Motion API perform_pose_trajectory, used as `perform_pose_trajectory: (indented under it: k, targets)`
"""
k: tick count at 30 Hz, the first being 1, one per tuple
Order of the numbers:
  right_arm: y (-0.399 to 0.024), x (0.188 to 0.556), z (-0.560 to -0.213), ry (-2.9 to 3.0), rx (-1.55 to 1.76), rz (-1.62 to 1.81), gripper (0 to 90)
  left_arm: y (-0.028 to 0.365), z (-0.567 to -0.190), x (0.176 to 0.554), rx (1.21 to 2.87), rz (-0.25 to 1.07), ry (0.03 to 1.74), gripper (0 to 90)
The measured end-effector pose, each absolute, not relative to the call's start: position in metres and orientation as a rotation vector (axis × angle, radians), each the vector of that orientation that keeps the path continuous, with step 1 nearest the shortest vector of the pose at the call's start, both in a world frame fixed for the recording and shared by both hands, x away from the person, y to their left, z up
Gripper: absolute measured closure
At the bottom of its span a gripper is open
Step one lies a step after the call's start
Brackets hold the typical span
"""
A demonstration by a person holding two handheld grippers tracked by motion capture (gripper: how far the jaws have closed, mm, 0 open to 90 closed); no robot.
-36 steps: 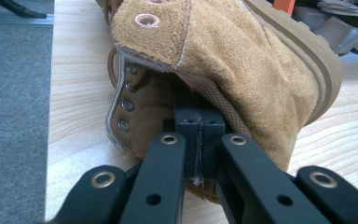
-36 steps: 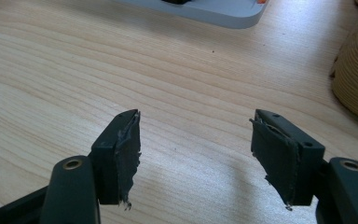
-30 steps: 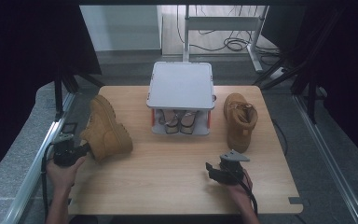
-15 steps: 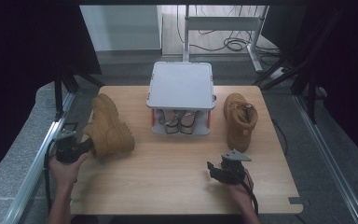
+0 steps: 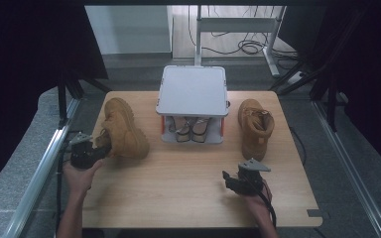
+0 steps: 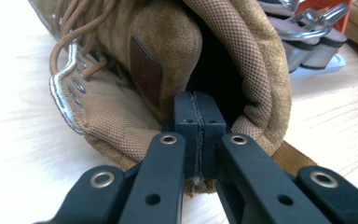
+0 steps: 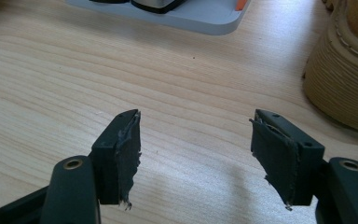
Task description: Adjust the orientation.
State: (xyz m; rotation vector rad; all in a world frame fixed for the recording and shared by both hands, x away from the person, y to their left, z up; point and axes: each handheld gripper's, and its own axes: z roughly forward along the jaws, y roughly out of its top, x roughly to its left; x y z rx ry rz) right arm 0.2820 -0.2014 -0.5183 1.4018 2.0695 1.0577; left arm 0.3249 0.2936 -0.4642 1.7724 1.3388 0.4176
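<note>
Left claw clamped on the collar of a tan boot; right claw spread over bare wood.

The left claw (image 6: 196, 135) has its jaws pressed together on the back rim of the left boot (image 5: 121, 130), which stands at the left side of the worktop (image 5: 188, 193), its heel end tipped toward the hand. The right claw (image 7: 193, 149) hovers with jaws wide apart and nothing between them, near the front right of the worktop. The second boot (image 5: 255, 126) lies to the right of a grey two-tier rack (image 5: 193, 91) holding shoes.
</note>
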Motion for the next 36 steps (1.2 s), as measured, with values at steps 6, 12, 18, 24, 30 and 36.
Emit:
perform_pose_trajectory:
  k: [6, 12, 18, 24, 30, 36]
  targets:
    - [-0.201, 0.282, -0.519, 2.058, 1.394, 1.045, 33.1, 0.266, -0.448, 0.345, 1.843, 0.467, 1.289, 89.4]
    - [-0.202, 0.281, -0.518, 2.045, 1.397, 1.045, 33.2, 0.238, -0.440, 0.370, 1.869, 0.473, 1.237, 89.3]
    - [-0.205, 0.281, -0.519, 2.043, 1.400, 1.034, 33.1, 0.219, -0.431, 0.380, 1.863, 0.505, 1.193, 87.9]
    - [-0.207, 0.281, -0.520, 2.034, 1.414, 1.035, 33.1, 0.225, -0.427, 0.372, 1.837, 0.504, 1.192, 87.4]
    - [-0.206, 0.281, -0.520, 2.040, 1.407, 1.033, 33.1, 0.226, -0.418, 0.345, 1.814, 0.531, 1.127, 87.5]
    - [-0.204, 0.281, -0.520, 2.045, 1.405, 1.029, 33.1, 0.215, -0.426, 0.327, 1.826, 0.513, 1.095, 87.7]
